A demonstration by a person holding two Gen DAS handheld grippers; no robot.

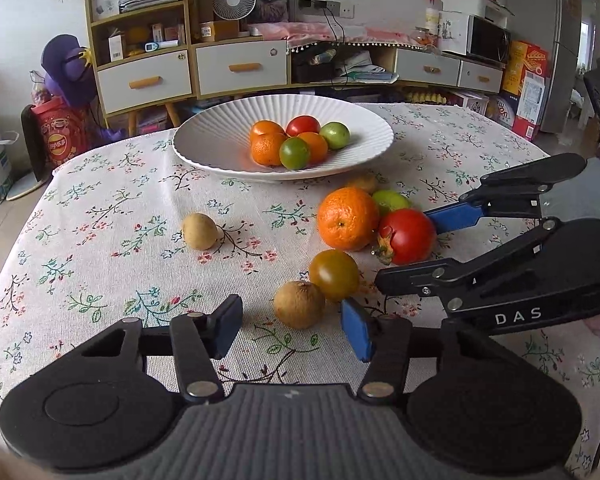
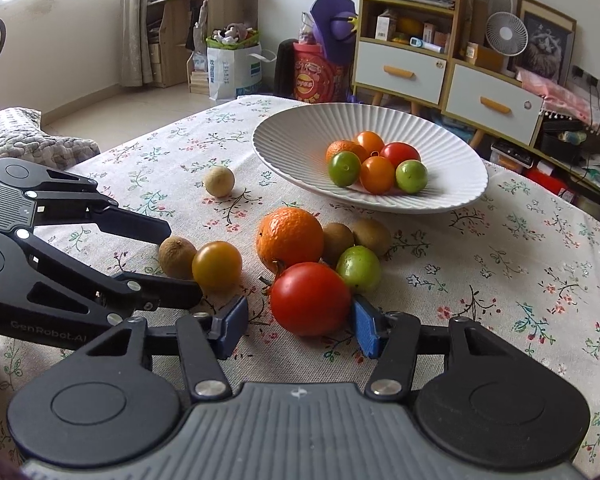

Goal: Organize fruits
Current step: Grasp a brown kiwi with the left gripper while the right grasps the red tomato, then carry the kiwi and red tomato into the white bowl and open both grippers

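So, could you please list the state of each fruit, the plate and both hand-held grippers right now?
White plate: holds six small fruits.
Red tomato: on the cloth, between the right hand-held gripper's pads.
Right hand-held gripper: one pad touches the tomato, not clamped.
Brown fruit: on the cloth, ahead of the left pads.
Left hand-held gripper: open, empty.
Large orange: on the cloth.

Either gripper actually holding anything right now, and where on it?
Neither yet. Left gripper brackets the round brown fruit, pads clear of it; right gripper straddles the large red tomato, one blue pad touching its side, the other short.
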